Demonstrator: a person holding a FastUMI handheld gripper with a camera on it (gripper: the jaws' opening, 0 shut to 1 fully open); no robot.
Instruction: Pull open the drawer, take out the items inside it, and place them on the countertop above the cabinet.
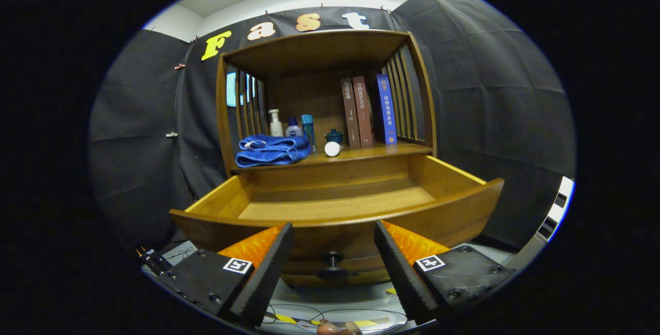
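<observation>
Drawer [335, 206] is pulled out under the shelf and looks empty; towel [270, 150], bottles [291, 126] and a white jar [332, 148] sit on the countertop [371, 153] above it. Gripper [334, 263] hangs in front of the drawer, fingers wide, holding nothing. I'd tip forward and check the near inside corner, since the front panel hides it.

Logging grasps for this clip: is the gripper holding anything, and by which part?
Nothing is held. The gripper is open, with the drawer knob between its fingers, untouched.
</observation>
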